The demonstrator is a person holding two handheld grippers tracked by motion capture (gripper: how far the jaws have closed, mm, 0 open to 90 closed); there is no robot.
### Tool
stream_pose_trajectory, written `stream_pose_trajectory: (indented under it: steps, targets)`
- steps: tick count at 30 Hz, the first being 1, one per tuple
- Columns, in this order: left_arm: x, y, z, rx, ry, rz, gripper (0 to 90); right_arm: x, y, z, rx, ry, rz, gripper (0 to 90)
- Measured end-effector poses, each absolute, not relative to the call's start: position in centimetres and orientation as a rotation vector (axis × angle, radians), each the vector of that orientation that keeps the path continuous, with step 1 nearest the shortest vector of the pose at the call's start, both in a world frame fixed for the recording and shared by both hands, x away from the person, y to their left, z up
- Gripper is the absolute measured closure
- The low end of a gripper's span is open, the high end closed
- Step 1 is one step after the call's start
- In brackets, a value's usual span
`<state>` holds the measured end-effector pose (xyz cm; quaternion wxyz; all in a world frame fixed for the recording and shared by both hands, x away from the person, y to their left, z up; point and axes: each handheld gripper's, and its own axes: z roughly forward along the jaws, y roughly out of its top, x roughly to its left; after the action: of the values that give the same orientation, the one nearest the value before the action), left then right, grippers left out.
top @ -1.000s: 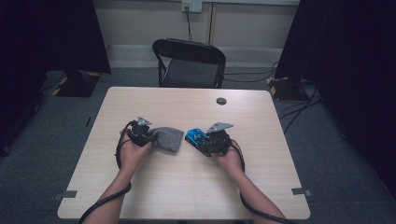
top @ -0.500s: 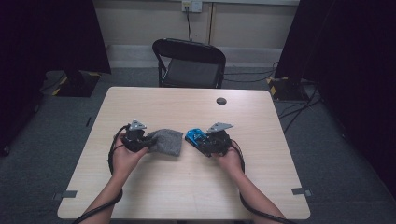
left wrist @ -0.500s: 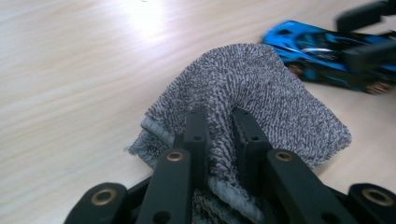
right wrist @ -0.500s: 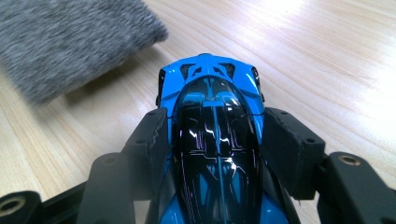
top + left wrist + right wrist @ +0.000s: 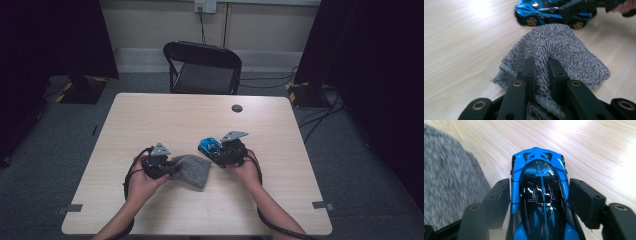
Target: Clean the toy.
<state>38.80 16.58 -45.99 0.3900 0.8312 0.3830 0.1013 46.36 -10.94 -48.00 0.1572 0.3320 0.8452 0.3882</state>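
Observation:
A grey knitted cloth (image 5: 192, 170) lies on the wooden table (image 5: 200, 115), and my left gripper (image 5: 169, 167) is shut on one bunched edge of it. In the left gripper view the cloth (image 5: 564, 47) spreads out from between the jaws of my left gripper (image 5: 541, 61). A blue and black toy car (image 5: 209, 146) sits just right of the cloth. My right gripper (image 5: 219, 151) straddles the car (image 5: 540, 187). Its jaws have just been opening, and the pads of my right gripper (image 5: 539, 182) stand beside the car's flanks without squeezing it. The car (image 5: 544, 12) is just beyond the cloth.
A black folding chair (image 5: 202, 65) stands behind the far edge of the table. A small dark round disc (image 5: 237, 108) sits at the back right of the tabletop. Cables trail on the floor at the right.
My left gripper has pulled the cloth toward the front edge of the table and slightly right. The right hand has stayed over the car.

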Motion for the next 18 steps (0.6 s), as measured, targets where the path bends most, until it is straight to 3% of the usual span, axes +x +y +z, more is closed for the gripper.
stream_pose_trajectory:
  steps: [18]
  targets:
    - [37.6,10.6,-46.1,2.163,0.832,0.147,77.1,41.8,-15.5,-44.4,0.966,2.454,1.242,35.1]
